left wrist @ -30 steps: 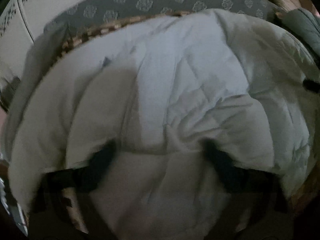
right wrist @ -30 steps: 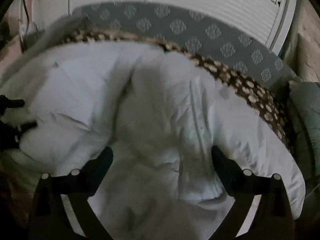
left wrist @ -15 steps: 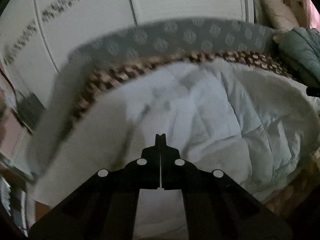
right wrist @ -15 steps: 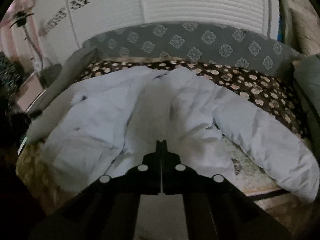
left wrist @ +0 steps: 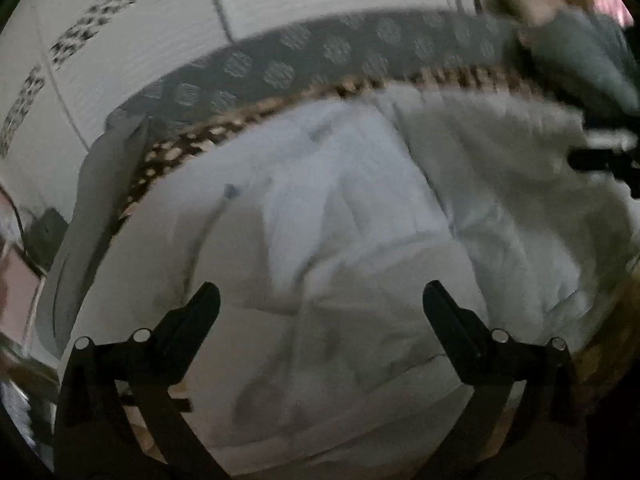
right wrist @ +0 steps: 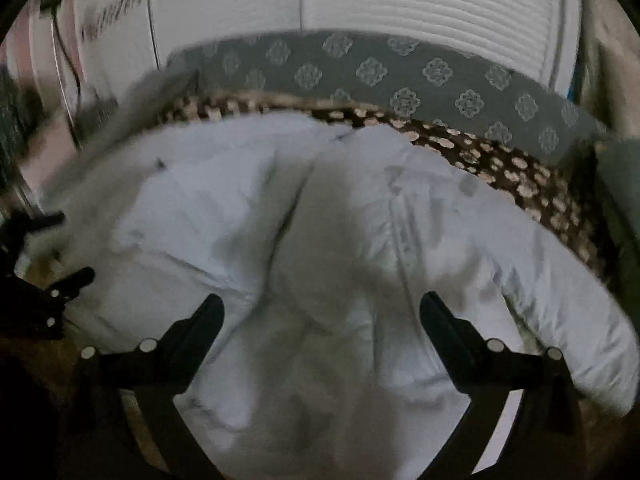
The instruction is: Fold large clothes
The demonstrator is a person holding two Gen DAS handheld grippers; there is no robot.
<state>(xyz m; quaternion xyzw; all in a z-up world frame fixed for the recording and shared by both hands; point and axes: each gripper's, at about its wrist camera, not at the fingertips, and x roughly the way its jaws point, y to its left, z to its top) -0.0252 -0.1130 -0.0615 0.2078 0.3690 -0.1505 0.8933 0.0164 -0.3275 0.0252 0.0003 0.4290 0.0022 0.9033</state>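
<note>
The pale padded jacket lies spread on the bed, over the spotted brown blanket; the left hand-held gripper and right hand-held gripper have just been opening, both wide, nothing pinched; only the right view shows the sleeve at four o'clock; only the left shows grey-green fabric at two o'clock.

Dim room — white ribbed wardrobe doors behind a grey medallion-patterned headboard, brown spotted bedspread below.
</note>
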